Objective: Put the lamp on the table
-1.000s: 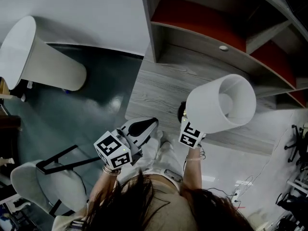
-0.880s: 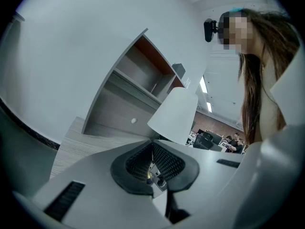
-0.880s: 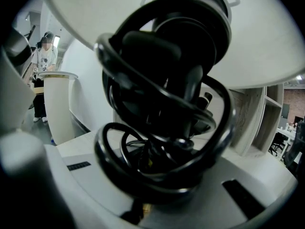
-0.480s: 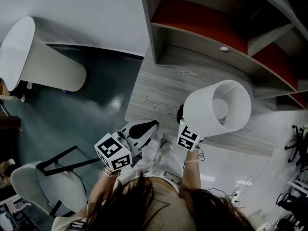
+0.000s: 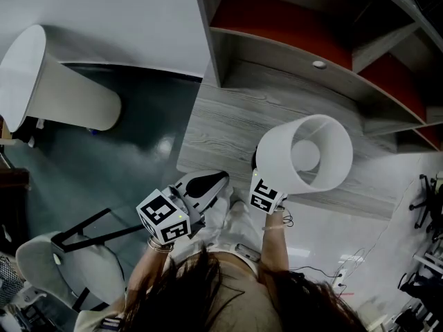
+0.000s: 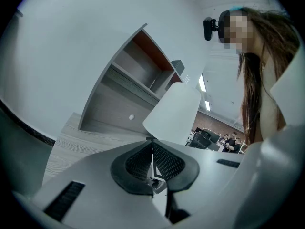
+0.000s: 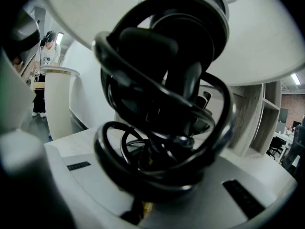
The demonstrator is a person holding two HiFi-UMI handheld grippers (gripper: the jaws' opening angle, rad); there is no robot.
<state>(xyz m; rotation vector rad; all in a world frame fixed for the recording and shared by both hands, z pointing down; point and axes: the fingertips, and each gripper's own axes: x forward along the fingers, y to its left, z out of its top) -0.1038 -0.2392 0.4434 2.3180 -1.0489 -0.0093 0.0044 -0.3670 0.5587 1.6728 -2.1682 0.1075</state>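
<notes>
The lamp has a white drum shade [image 5: 304, 154] and a black looped-wire base with a coiled cord [image 7: 167, 104]. It hangs tilted over the near edge of the grey wood table [image 5: 228, 123]. My right gripper [image 5: 260, 175] is shut on the black base just under the shade, and the base fills the right gripper view. My left gripper [image 5: 216, 177] is held low by the table's near corner with its jaws shut and nothing between them. In the left gripper view the shade [image 6: 171, 111] shows just past its closed pads [image 6: 164, 162].
A shelf unit with red back panels [image 5: 277, 19] rises at the table's far side. A white cylindrical stand [image 5: 55, 81] lies off to the left. A chair [image 5: 48, 261] stands at lower left, and cables [image 5: 346, 265] run over the floor at right.
The lamp and my right gripper have drifted slightly left, and the shade has tipped so that its opening faces the head camera more squarely. The left gripper has kept still.
</notes>
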